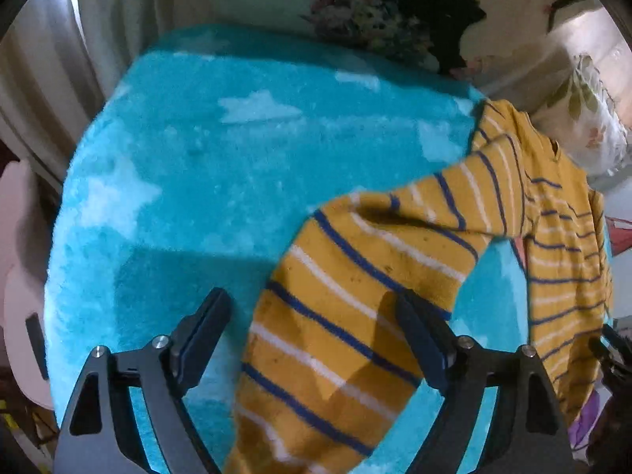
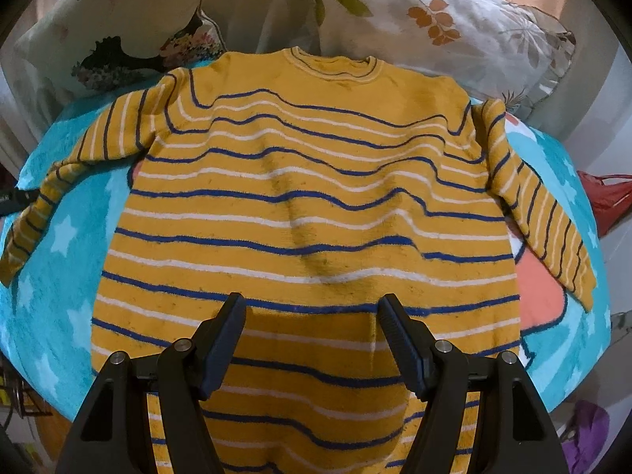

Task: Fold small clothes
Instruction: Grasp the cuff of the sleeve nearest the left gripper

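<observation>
A small yellow sweater (image 2: 308, 205) with blue and white stripes lies flat on a turquoise star-patterned blanket (image 2: 59, 245), neck away from me, both sleeves spread out. My right gripper (image 2: 312, 308) is open, hovering over the sweater's lower hem area, fingers apart with cloth showing between them. In the left wrist view, my left gripper (image 1: 312, 308) is open above the sweater's left sleeve (image 1: 335, 316), which runs between its fingers toward the body (image 1: 561, 245) at right. Whether either gripper touches the cloth I cannot tell.
Floral pillows (image 2: 454, 31) lie beyond the sweater's neck; one also shows in the left wrist view (image 1: 379, 19). A red bag (image 2: 608, 197) sits off the blanket's right edge. An orange patch (image 2: 537, 288) of the blanket shows under the right sleeve.
</observation>
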Available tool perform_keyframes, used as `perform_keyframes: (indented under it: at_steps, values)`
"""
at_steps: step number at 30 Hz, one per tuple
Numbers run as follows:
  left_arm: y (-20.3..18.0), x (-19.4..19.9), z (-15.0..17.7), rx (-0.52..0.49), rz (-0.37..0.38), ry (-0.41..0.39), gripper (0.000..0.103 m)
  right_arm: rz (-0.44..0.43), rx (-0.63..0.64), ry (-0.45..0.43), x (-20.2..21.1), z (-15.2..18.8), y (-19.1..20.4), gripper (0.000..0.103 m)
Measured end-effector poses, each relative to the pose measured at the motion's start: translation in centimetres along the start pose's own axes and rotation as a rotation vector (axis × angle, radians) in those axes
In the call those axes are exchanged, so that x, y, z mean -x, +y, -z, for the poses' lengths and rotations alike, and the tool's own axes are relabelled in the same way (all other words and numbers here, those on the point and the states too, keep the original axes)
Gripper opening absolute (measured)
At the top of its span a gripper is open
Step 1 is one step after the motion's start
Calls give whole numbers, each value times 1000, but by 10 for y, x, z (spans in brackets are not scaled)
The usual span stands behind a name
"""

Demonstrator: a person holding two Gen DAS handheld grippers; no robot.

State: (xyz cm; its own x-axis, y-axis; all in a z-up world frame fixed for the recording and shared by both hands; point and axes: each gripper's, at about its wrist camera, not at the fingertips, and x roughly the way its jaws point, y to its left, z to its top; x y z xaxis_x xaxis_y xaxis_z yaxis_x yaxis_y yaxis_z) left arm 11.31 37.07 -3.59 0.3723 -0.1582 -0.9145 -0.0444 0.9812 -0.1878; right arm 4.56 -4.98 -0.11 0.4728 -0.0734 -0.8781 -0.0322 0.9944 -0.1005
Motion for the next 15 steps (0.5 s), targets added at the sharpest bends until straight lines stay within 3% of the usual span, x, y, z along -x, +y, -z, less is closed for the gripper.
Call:
perform_keyframes:
  at_steps: [1, 2, 4, 7, 10, 13, 15]
  values:
    - [-4, 3, 1, -23, 40, 19, 25, 4, 0, 2, -1, 0, 0, 74]
    - [-5, 4, 1, -22, 59, 37, 8, 8, -1, 4, -2, 0, -1, 74]
    - [-8, 17, -3, -35, 42, 13, 7, 13, -9, 8, -4, -1, -4, 74]
    - [-11, 50, -23, -76, -89, -102, 7, 13, -26, 10, -6, -2, -8, 74]
    - [-22, 108, -43, -148, -297, -342, 7, 14, -34, 6, -7, -5, -9, 74]
    - [-48, 144, -31, -297, -435, -513, 9, 3, -33, 5, -7, -8, -7, 74]
    - [-63, 140, -9, -382, -491, -518, 9, -1, -25, 4, -8, -8, -5, 74]
